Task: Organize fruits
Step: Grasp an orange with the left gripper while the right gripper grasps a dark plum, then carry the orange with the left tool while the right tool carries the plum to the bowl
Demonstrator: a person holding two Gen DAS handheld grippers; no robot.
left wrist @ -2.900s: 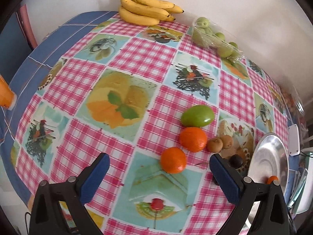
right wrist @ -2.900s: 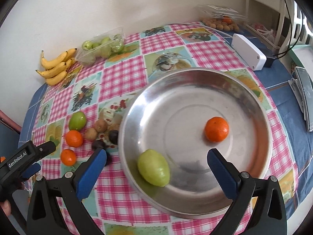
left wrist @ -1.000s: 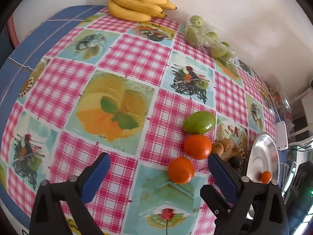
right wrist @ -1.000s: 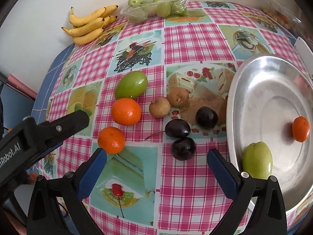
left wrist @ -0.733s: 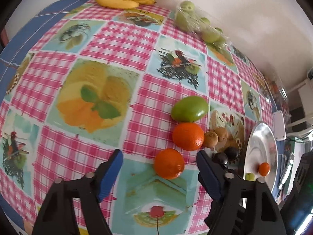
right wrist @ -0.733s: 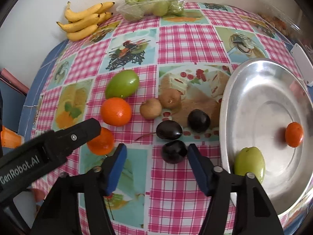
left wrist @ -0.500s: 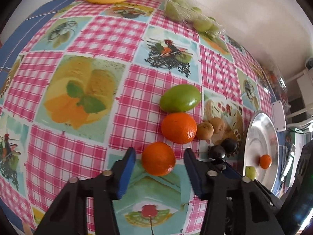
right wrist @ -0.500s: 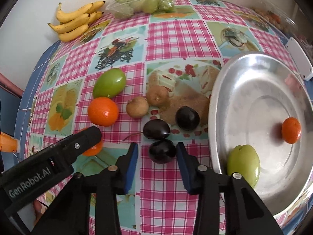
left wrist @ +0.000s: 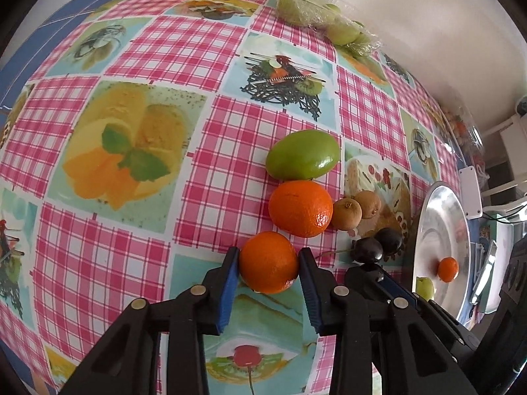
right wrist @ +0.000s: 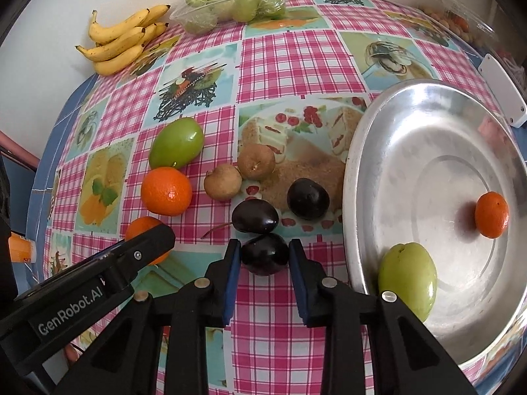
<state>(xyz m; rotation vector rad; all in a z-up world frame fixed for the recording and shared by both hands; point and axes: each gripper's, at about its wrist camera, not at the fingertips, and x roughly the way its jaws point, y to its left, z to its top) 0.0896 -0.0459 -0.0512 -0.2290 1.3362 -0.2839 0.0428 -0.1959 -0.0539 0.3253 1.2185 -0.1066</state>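
Observation:
On the checked tablecloth, my left gripper (left wrist: 268,263) points down and its jaws are closing, the blue pads pressing both sides of an orange (left wrist: 268,260). My right gripper (right wrist: 265,253) is closing too, its pads against a dark plum (right wrist: 265,254) just left of the silver plate (right wrist: 428,125). The plate holds a small orange (right wrist: 491,214) and a green fruit (right wrist: 407,281). Loose beyond the grippers lie a second orange (right wrist: 166,191), a green fruit (right wrist: 176,143), two brown fruits (right wrist: 222,181) and two more plums (right wrist: 255,216). The left gripper's finger hides part of its orange in the right wrist view.
Bananas (right wrist: 122,41) and a bag of green fruits (right wrist: 234,5) lie at the table's far edge by the wall. A white box (right wrist: 500,89) and a clear pack of fruit (right wrist: 454,19) sit beyond the plate. The blue table edge curves round at left.
Both grippers went from wide open to closed around fruit: the left came down onto the near orange, the right onto the nearest plum.

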